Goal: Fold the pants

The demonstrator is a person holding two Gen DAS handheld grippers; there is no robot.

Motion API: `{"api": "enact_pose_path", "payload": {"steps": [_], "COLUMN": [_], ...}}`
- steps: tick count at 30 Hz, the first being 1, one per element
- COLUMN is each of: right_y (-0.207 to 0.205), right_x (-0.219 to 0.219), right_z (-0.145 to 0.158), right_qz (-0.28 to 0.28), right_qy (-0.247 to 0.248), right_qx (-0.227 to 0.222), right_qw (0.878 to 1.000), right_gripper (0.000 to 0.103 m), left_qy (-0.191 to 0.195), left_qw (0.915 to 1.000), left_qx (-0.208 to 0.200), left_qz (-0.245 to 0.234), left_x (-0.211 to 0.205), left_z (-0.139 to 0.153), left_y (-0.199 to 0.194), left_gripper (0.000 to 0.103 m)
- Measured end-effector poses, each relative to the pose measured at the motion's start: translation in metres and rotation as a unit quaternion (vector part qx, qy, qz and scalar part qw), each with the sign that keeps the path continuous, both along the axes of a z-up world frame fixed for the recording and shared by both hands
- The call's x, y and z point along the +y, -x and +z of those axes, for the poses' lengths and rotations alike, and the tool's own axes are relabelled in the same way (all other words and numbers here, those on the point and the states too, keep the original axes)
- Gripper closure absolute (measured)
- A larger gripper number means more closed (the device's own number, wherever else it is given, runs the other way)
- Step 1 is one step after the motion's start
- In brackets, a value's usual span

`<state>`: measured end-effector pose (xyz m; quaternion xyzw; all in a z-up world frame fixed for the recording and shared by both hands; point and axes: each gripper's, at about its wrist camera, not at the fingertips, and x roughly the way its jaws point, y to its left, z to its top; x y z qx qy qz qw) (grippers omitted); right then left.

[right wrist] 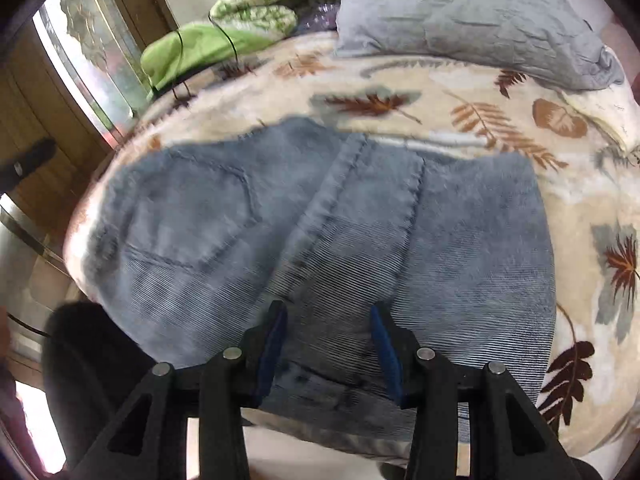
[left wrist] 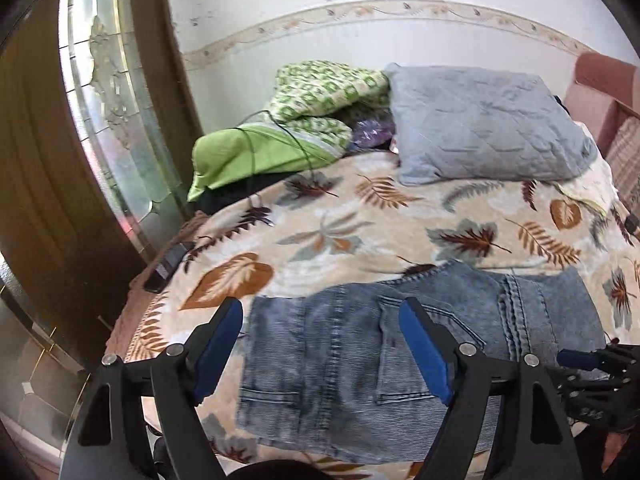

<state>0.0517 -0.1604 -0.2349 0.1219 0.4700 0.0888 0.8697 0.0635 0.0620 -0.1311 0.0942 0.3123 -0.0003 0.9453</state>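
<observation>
- We see the folded jeans [left wrist: 400,356] lying flat on the leaf-print blanket [left wrist: 360,216], at six o'clock from the grey pillow [left wrist: 488,124].
- Our left gripper [left wrist: 322,344] hangs above them, fingers spread wide, pinching nothing.
- Our right gripper [right wrist: 328,344] hovers half spread over the denim, gripping nothing.

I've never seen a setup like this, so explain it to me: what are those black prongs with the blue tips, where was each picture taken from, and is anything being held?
No robot here: a person holds a two-finger gripper in each hand, each with a fisheye camera looking along its fingers. One picture is from the left gripper, the other from the right gripper. The blue tips are the gripping pads.

Both look down at folded blue jeans lying on a leaf-patterned blanket on a bed. Farther back lie a grey pillow and green bedding.

The left jaws stand wide open and hold nothing. The right jaws are partly open above the denim; no grip on it shows.
</observation>
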Motion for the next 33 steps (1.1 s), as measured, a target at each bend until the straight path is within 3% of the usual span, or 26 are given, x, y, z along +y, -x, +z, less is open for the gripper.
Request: {"api": "enact_pose_path", "payload": {"steps": [7,14,21,25,28,33], "right_y": [0.006,0.003,0.001,0.001,0.005,0.007], "right_x": [0.043,0.08,0.101,0.101,0.096,0.072], "right_z": [0.057,0.071,0.053,0.034,0.022,0.007], "right_qz": [0.03,0.054,0.08,0.08,0.073,0.041], "right_qy": [0.001,-0.003,0.012,0.015,0.046,0.056], "right_qx": [-0.09,-0.103,-0.087,-0.07,-0.072,-0.065], "right_qw": [0.996,0.993,0.993,0.994,0.994,0.995], "right_gripper": [0.056,0.056,0.056,0.056,0.056,0.056], "left_qy": [0.01,0.021,0.018,0.027,0.039,0.07], "left_qw": [0.9996,0.9985,0.9964,0.9935,0.9868,0.9715], "left_qx": [-0.008,-0.008,0.021,0.065,0.103,0.152], "left_qz": [0.025,0.05,0.08,0.09,0.119,0.168], "left_x": [0.027,0.053,0.073,0.086,0.106,0.137], "left_z": [0.005,0.002,-0.015,-0.035,-0.055,-0.083], "left_y": [0.003,0.004,-0.004,-0.01,-0.015,-0.014], "left_gripper": [0.021,0.021,0.021,0.017,0.017,0.017]}}
